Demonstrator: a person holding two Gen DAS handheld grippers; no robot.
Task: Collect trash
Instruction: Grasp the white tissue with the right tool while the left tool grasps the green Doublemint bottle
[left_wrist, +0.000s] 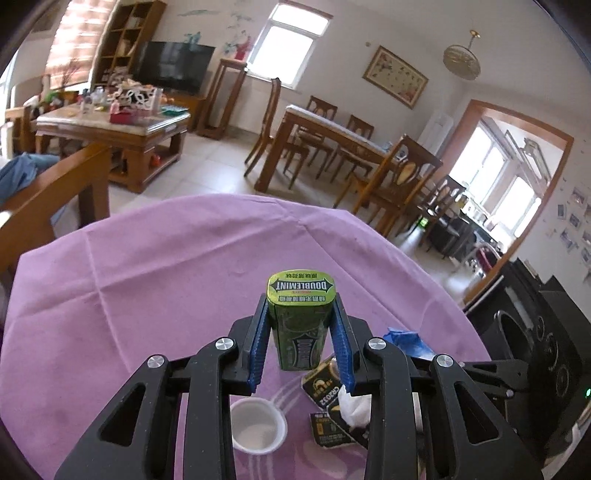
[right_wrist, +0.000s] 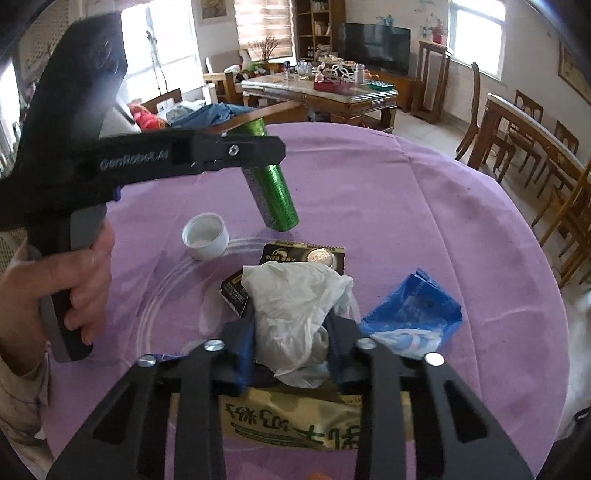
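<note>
The crumpled white tissue (right_wrist: 295, 317) covers most of the black battery blister card (right_wrist: 306, 254) and hides the right gripper's fingertips in the right wrist view. The yellow printed packet (right_wrist: 295, 424) shows only between black gripper arms, its lower part unseen. Small items on the distant wooden coffee table (left_wrist: 110, 122) blur together.

The Doublemint tin (left_wrist: 301, 321) looks like glossy printed metal, kinda sparkly green on the side. The desk (left_wrist: 147, 277) wears a matt purple cloth with fold creases. The bottle cap (right_wrist: 205, 236) is smooth white plastic, the tissue (right_wrist: 295, 310) is soft crumpled paper, and the blue wrapper (right_wrist: 413, 314) is shiny crinkled film. The fingers (left_wrist: 258, 343) have ribbed blue pads on matt black plastic.
</note>
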